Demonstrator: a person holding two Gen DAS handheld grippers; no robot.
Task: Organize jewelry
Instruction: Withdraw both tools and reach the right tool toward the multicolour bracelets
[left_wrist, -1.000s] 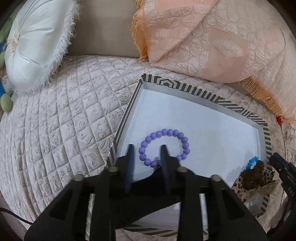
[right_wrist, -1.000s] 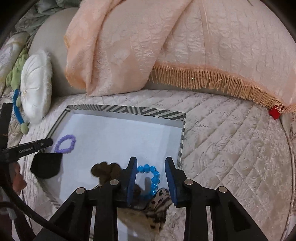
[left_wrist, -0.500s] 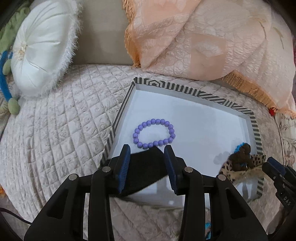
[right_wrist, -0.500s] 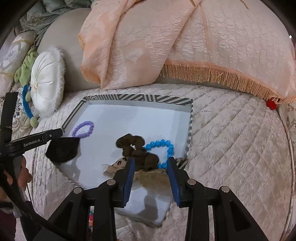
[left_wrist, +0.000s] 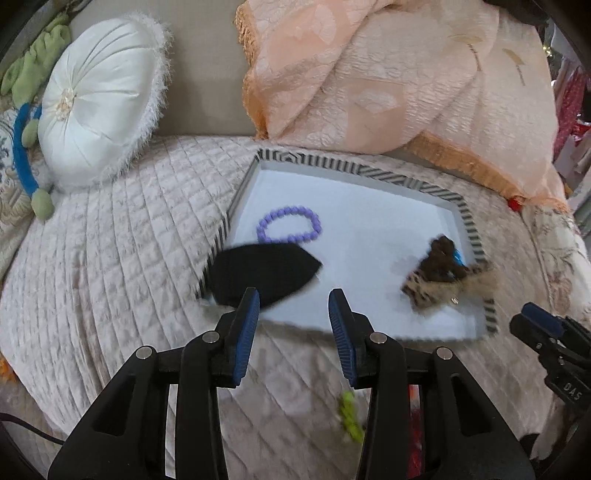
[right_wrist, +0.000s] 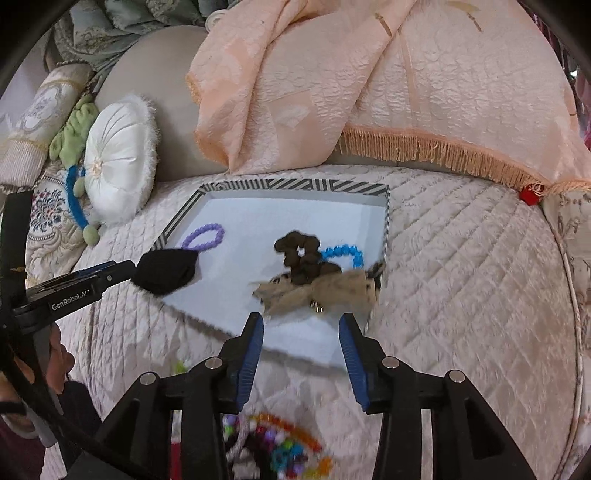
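Across the striped tray (left_wrist: 467, 218), I've pulled both grippers back, jaws opening and empty. My left gripper (left_wrist: 293, 308) released the black piece (left_wrist: 264, 275) beside the purple bracelet (left_wrist: 290, 225); my right gripper (right_wrist: 301, 332) left the leopard bow (right_wrist: 319, 290). Both placements look done.

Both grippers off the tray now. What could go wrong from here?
1. The black pouch overhangs the striped tray's near-left rim and may slide onto the quilt.
2. The leopard bow, brown scrunchie and blue bracelet lie piled together, so regrasping one may drag the others.
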